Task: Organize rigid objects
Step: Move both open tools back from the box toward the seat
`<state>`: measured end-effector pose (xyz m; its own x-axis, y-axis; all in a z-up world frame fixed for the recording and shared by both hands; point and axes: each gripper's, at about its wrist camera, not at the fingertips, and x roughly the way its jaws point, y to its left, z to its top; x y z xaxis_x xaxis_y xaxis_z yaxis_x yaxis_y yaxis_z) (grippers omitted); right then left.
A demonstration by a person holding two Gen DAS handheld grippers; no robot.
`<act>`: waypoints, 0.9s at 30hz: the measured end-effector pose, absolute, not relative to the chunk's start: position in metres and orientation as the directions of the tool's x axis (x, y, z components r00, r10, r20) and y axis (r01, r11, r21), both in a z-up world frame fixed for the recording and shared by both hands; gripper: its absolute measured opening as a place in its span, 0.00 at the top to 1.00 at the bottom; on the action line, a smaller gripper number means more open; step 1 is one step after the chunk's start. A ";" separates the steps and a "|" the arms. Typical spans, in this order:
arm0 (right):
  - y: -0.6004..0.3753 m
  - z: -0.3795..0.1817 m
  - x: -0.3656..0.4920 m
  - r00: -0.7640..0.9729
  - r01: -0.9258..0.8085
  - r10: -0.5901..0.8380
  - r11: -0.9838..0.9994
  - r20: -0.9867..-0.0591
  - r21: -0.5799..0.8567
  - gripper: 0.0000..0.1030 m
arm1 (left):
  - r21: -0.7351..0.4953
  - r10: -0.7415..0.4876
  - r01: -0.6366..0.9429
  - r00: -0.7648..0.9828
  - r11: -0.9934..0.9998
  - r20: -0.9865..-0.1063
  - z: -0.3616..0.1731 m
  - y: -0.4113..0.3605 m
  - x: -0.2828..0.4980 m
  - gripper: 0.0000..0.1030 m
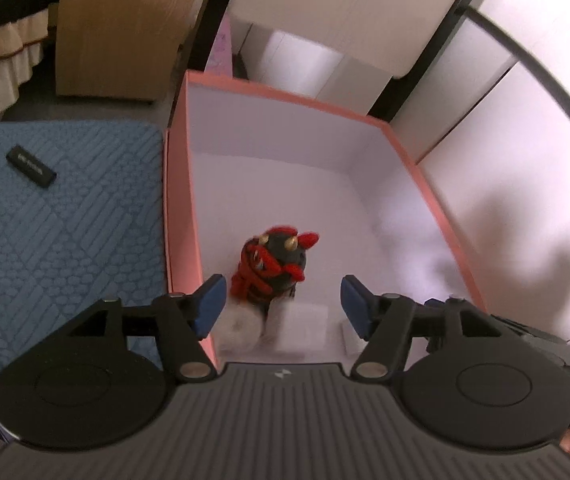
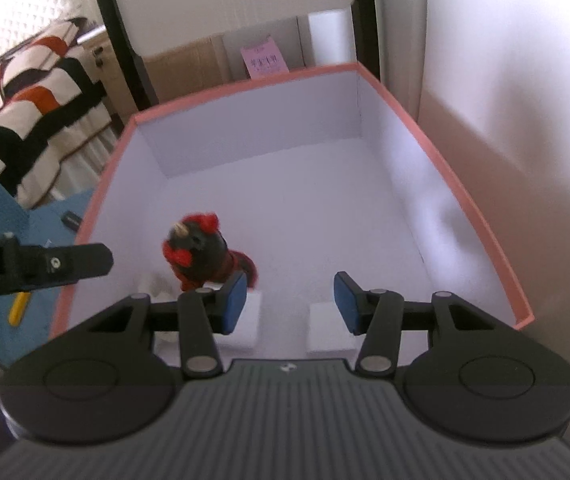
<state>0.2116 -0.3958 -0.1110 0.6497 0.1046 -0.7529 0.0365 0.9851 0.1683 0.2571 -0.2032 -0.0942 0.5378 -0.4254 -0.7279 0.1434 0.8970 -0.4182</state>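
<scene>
A pink box (image 1: 179,208) with a white inside stands open; it also shows in the right wrist view (image 2: 465,200). A red and black toy figure (image 1: 273,266) stands in the box near its front left, also seen in the right wrist view (image 2: 205,254). Small white blocks (image 1: 303,326) lie by it on the box floor, and show in the right wrist view (image 2: 331,328). My left gripper (image 1: 281,300) is open and empty above the box's near end. My right gripper (image 2: 287,298) is open and empty over the box too. The left gripper's finger (image 2: 65,266) reaches in from the left.
A blue quilted mat (image 1: 65,220) lies left of the box with a black stick-shaped item (image 1: 31,166) on it. A yellow item (image 2: 19,308) lies on the mat. A wooden cabinet (image 1: 117,36) and a striped bedspread (image 2: 25,100) stand behind. A white wall is to the right.
</scene>
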 end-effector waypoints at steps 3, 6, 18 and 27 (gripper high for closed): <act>-0.390 -0.095 0.210 0.677 0.020 0.113 0.985 -0.728 0.171 0.50 | -0.406 -0.411 0.145 0.577 0.902 -0.706 -0.078 -0.195 0.251 0.33; -0.381 -0.077 0.207 0.707 -0.007 0.137 0.982 -0.694 0.187 0.50 | -0.396 -0.402 0.155 0.619 0.905 -0.675 -0.060 -0.184 0.243 0.33; -0.324 -0.016 0.197 0.786 -0.124 0.221 0.971 -0.577 0.204 0.50 | -0.394 -0.375 0.168 0.756 0.903 -0.536 0.010 -0.123 0.204 0.33; -0.284 -0.008 0.195 0.781 -0.176 0.264 0.963 -0.567 0.205 0.50 | -0.339 -0.306 0.140 0.805 0.930 -0.507 0.024 -0.080 0.185 0.33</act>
